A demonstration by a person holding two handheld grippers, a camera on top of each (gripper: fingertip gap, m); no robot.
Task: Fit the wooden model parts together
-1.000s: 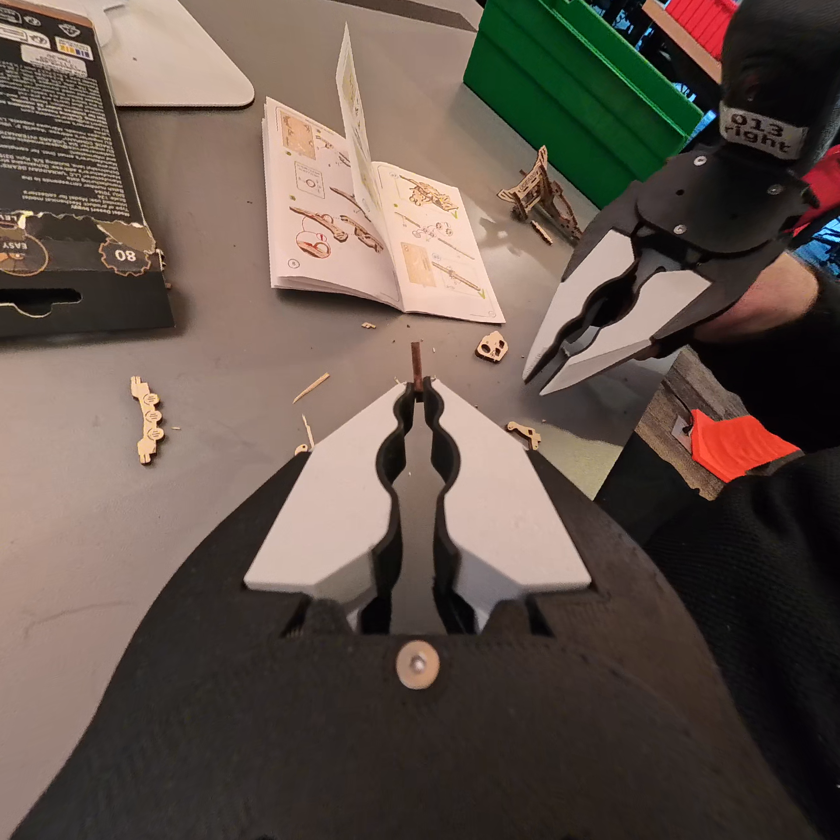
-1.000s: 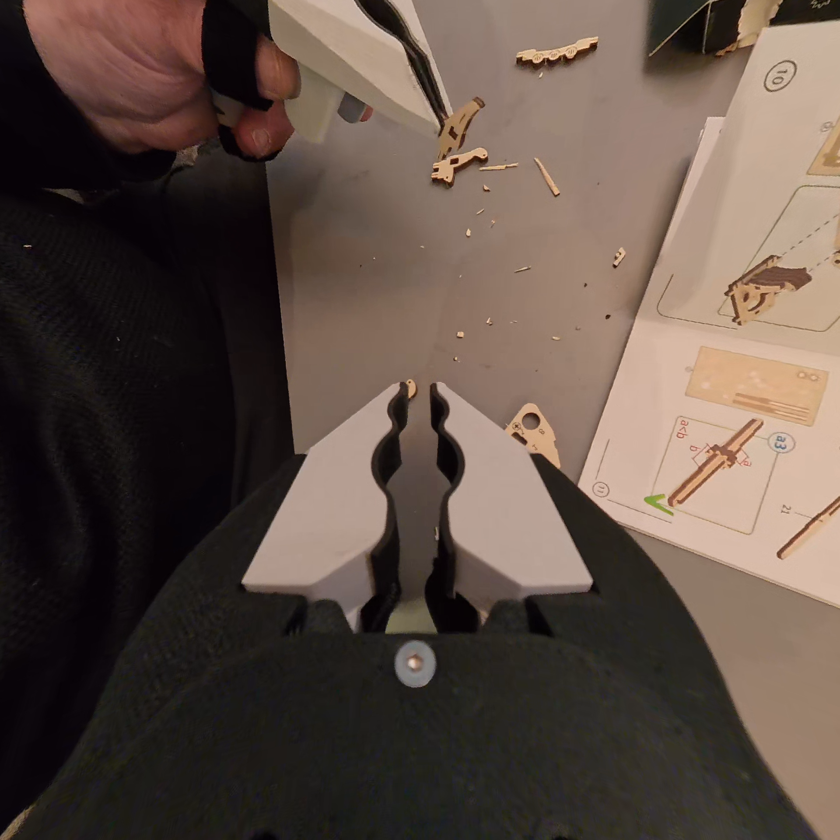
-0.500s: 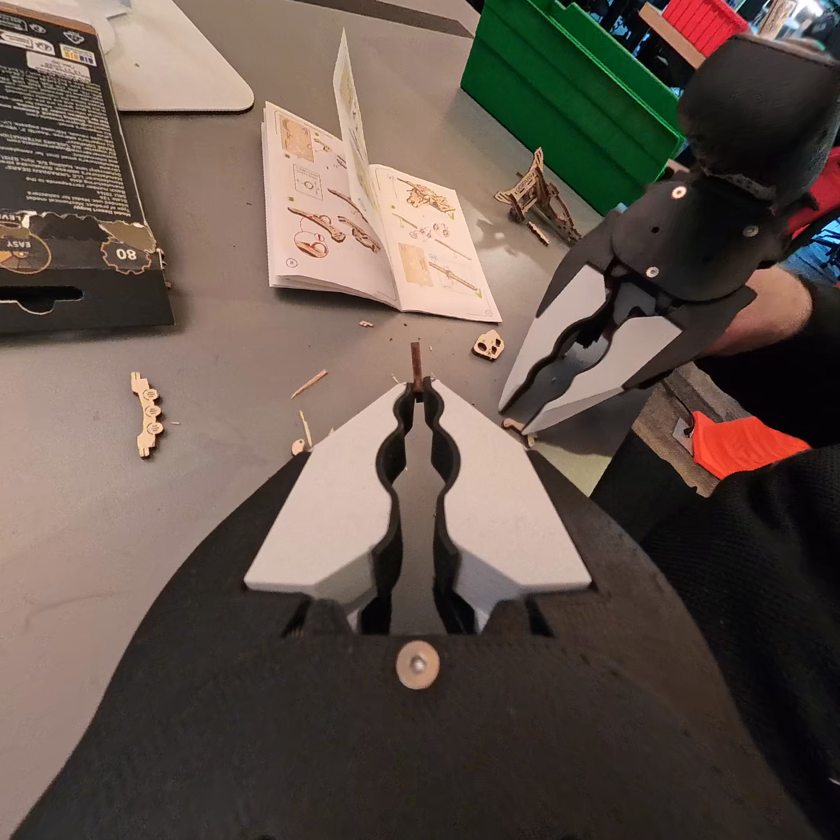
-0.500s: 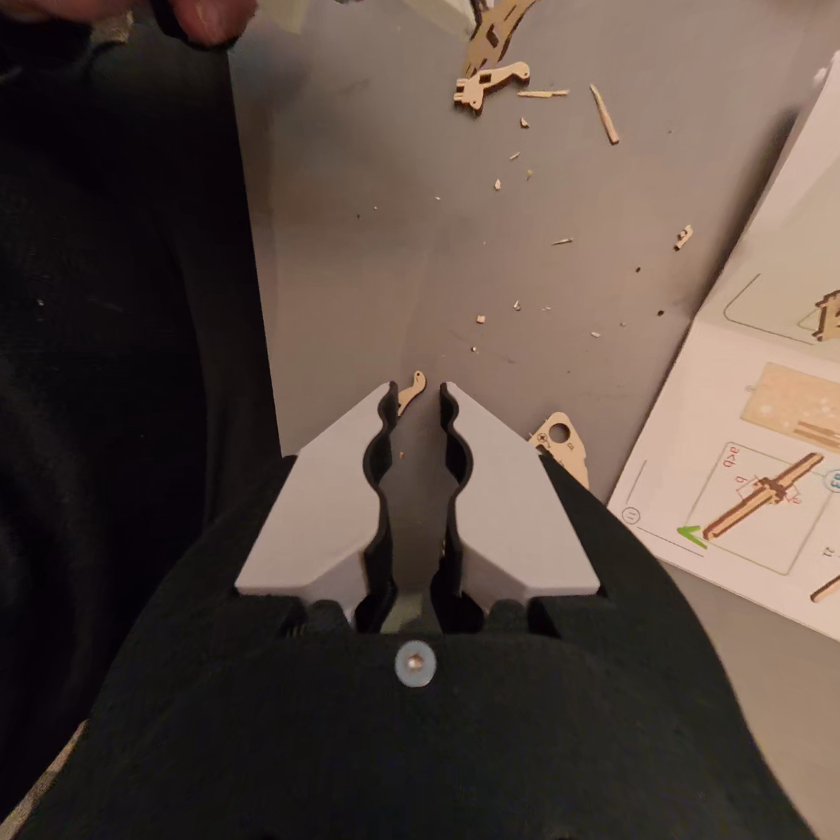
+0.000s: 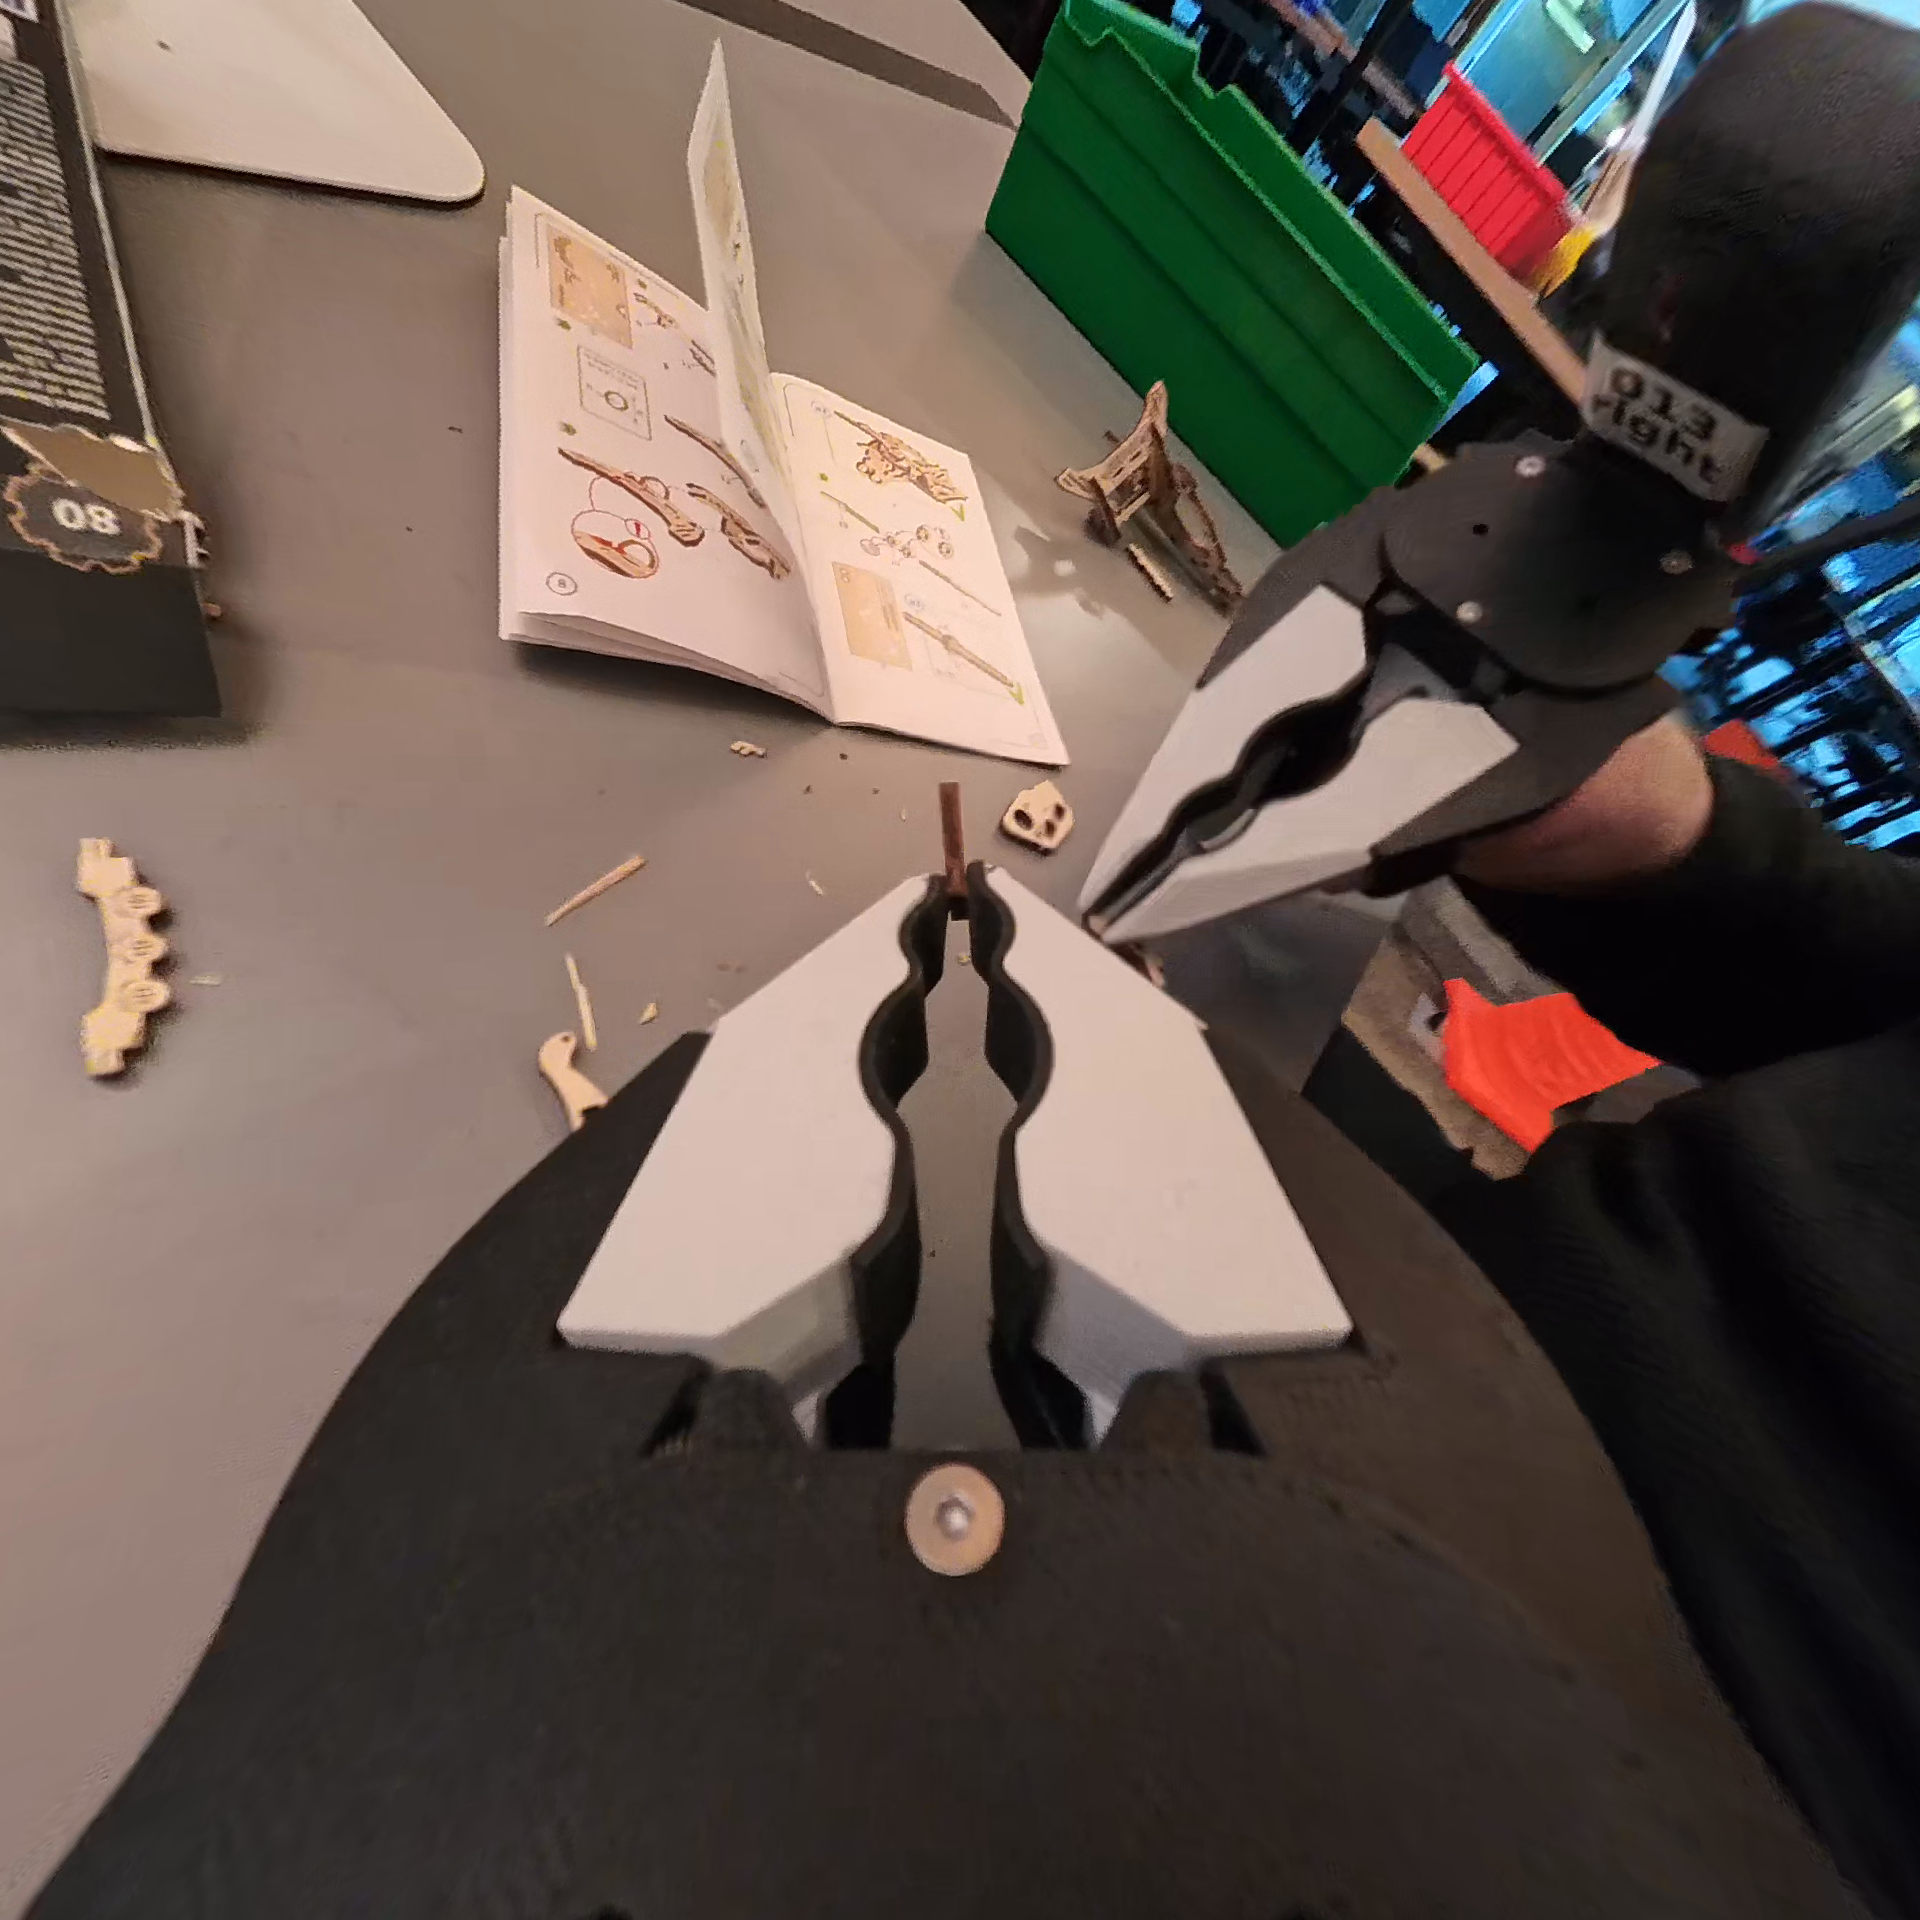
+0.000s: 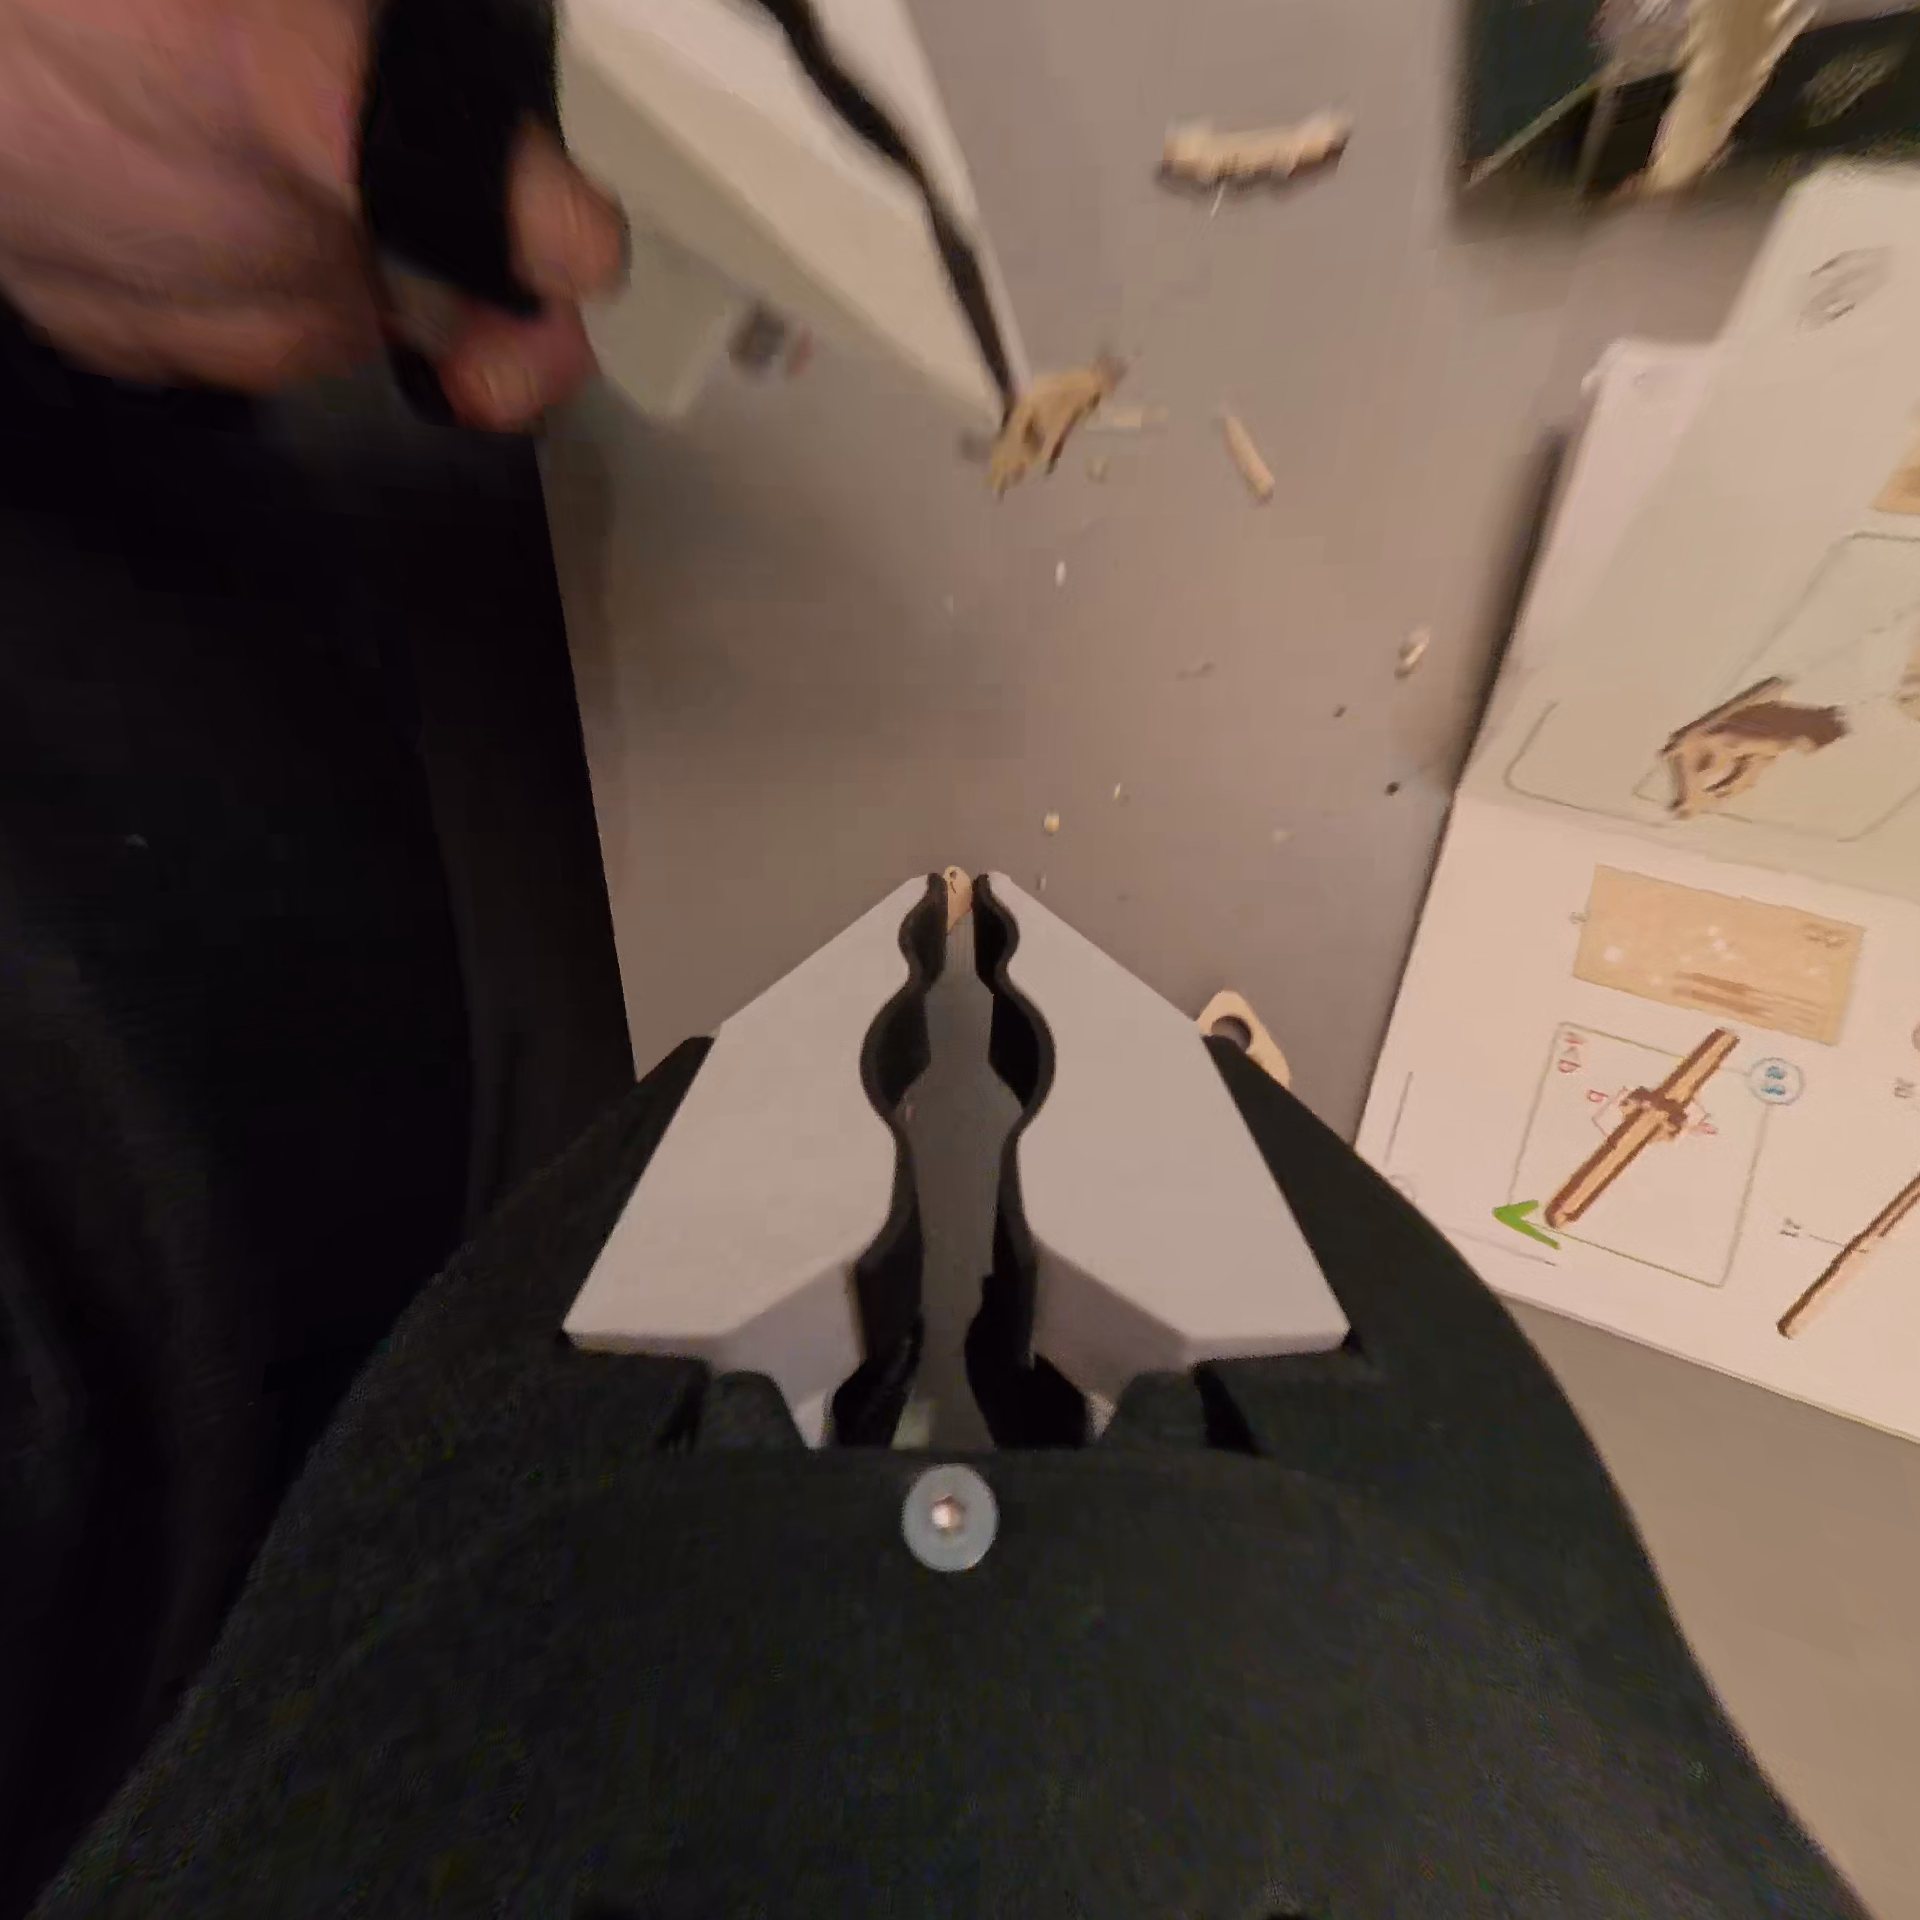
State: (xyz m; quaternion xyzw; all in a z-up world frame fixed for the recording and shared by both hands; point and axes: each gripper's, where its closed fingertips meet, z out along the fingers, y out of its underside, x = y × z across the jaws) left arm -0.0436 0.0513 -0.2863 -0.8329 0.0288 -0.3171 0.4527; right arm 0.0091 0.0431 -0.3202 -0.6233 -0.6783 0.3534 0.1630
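Observation:
My left gripper (image 5: 951, 896) is shut on a thin flat wooden part (image 5: 950, 831), which shows edge-on as a dark sliver above the tips. In the right wrist view the same gripper (image 6: 1000, 407) shows at the top, blurred, with that tan part (image 6: 1055, 414) at its tips. My right gripper (image 6: 958, 896) is shut on a small pale wooden piece (image 6: 956, 900) that just peeks out between the tips. In the left wrist view it (image 5: 1099, 920) hangs low over the grey table (image 5: 364, 831), just right of my left fingertips.
An open instruction booklet (image 5: 748, 520) lies ahead. A green crate (image 5: 1195, 260) and a part-built wooden model (image 5: 1143, 499) stand behind it, a black box (image 5: 73, 416) at left. Loose parts: a bumpy strip (image 5: 120, 956), a hook piece (image 5: 566, 1075), a holed plate (image 5: 1039, 816). The table edge runs at right.
My right gripper's jaws were apart around the small hook-shaped piece on the table; now they are shut on it. My left gripper still holds its part and has come closer.

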